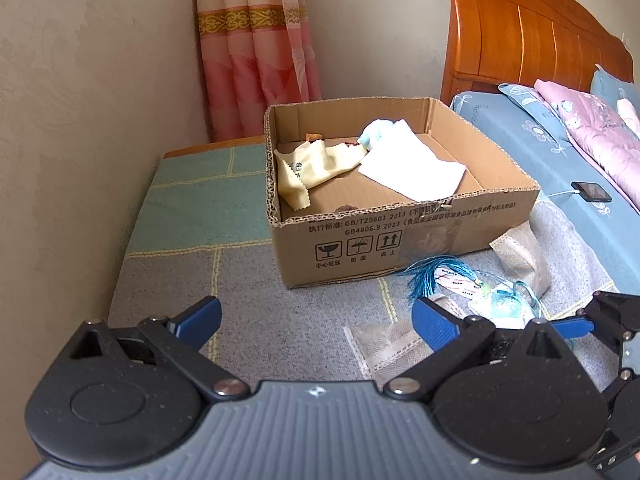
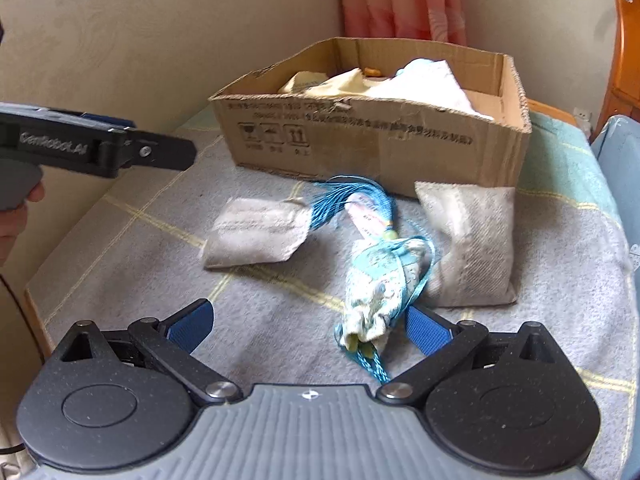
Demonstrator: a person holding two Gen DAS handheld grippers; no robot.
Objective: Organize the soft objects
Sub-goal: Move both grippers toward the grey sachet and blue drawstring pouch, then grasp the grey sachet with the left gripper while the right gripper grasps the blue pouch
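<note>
An open cardboard box (image 1: pixel 400 236) (image 2: pixel 360 148) stands on a cloth-covered table. Inside lie a yellow cloth (image 1: pixel 308 176), a white cloth (image 1: pixel 412 168) and a pale blue soft thing (image 1: pixel 374 132). In front of the box lie a blue-tasselled sachet (image 2: pixel 380 276) (image 1: pixel 496 300) and two grey-white pouches (image 2: pixel 256 232) (image 2: pixel 472 248). My right gripper (image 2: pixel 304 328) is open, low over the table, with the sachet's near end between its fingers, beside the right one. My left gripper (image 1: pixel 316 320) is open and empty, in front of the box.
The table's cloth (image 1: pixel 248 320) is grey and green with yellow lines. A wall runs along the left. A pink curtain (image 1: pixel 256 48) hangs behind. A bed (image 1: pixel 560 152) with a phone (image 1: pixel 592 191) on it adjoins the right side.
</note>
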